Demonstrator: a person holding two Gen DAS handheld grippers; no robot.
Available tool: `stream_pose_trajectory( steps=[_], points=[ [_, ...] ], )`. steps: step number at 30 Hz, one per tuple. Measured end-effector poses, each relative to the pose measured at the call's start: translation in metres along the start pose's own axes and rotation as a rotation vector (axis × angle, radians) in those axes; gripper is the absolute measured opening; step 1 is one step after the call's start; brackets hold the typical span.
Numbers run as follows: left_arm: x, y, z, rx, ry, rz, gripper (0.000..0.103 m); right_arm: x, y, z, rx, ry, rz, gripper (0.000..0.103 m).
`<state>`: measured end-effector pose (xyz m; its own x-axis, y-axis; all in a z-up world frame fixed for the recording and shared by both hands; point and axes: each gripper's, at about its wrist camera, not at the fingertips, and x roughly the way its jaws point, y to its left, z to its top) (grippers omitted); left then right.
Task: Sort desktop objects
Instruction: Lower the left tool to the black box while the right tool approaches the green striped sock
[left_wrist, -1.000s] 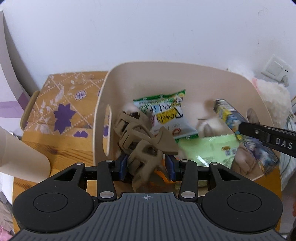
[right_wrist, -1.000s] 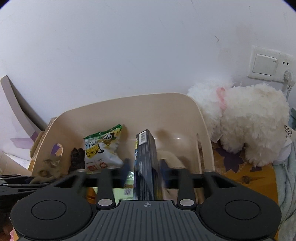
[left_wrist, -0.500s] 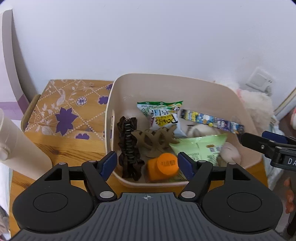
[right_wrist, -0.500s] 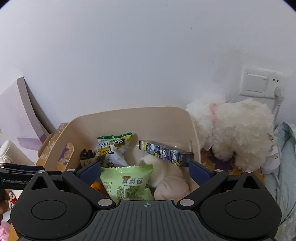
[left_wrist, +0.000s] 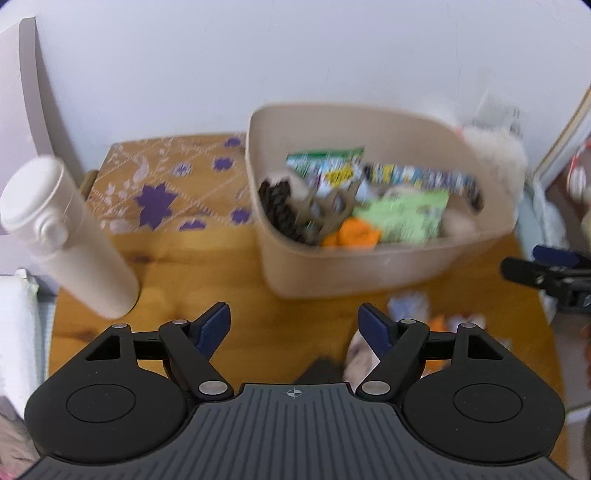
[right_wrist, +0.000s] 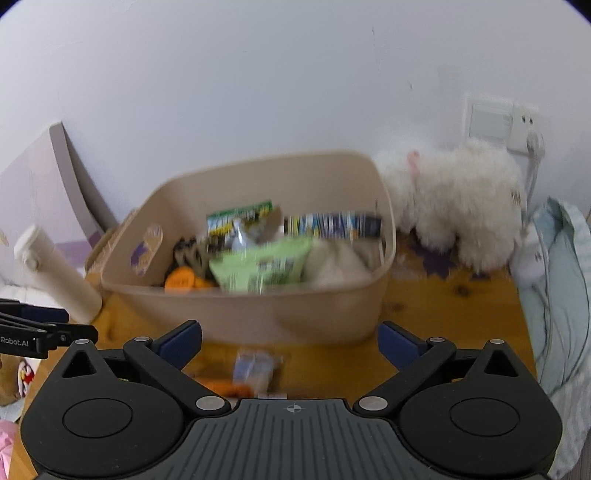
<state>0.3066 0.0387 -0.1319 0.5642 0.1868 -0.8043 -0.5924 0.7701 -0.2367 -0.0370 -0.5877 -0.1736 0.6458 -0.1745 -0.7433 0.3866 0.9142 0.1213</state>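
A beige bin (left_wrist: 369, 273) (right_wrist: 258, 314) stands on the wooden table. It holds snack bags, a tan hair claw (left_wrist: 328, 210), a dark hair claw (left_wrist: 277, 206), an orange cap (left_wrist: 354, 232), a green bag (right_wrist: 266, 266) and a long printed box (left_wrist: 421, 177) (right_wrist: 332, 225). My left gripper (left_wrist: 294, 325) is open and empty, in front of the bin. My right gripper (right_wrist: 290, 339) is open and empty, in front of the bin; it also shows at the right edge of the left wrist view (left_wrist: 546, 273). Small blurred items (right_wrist: 255, 369) (left_wrist: 410, 306) lie on the table in front of the bin.
A white bottle (left_wrist: 62, 240) (right_wrist: 55, 273) stands left of the bin. A patterned box (left_wrist: 166, 184) lies behind it. A white plush dog (right_wrist: 458, 210) sits right of the bin under a wall socket (right_wrist: 498, 122). Bedding (right_wrist: 557, 277) lies at the far right.
A second ago the left gripper held the tan hair claw and the right held the printed box over the bin. Both opened, dropped them in, and have drawn back from the bin.
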Motion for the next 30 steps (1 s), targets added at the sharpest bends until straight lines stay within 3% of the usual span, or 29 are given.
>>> stream_pose_trajectory(
  steps=[9, 19, 30],
  points=[
    [0.018, 0.004, -0.036, 0.185, 0.121, -0.004, 0.078, 0.009, 0.002, -0.047, -0.034, 0.091, -0.021, 0.103],
    [0.043, -0.014, -0.056, 0.348, 0.207, -0.021, 0.078, 0.018, 0.008, -0.068, -0.085, 0.165, -0.001, 0.103],
    [0.067, -0.022, -0.048, 0.338, 0.239, -0.031, 0.078, 0.042, 0.003, -0.082, -0.064, 0.234, -0.021, 0.103]
  ],
)
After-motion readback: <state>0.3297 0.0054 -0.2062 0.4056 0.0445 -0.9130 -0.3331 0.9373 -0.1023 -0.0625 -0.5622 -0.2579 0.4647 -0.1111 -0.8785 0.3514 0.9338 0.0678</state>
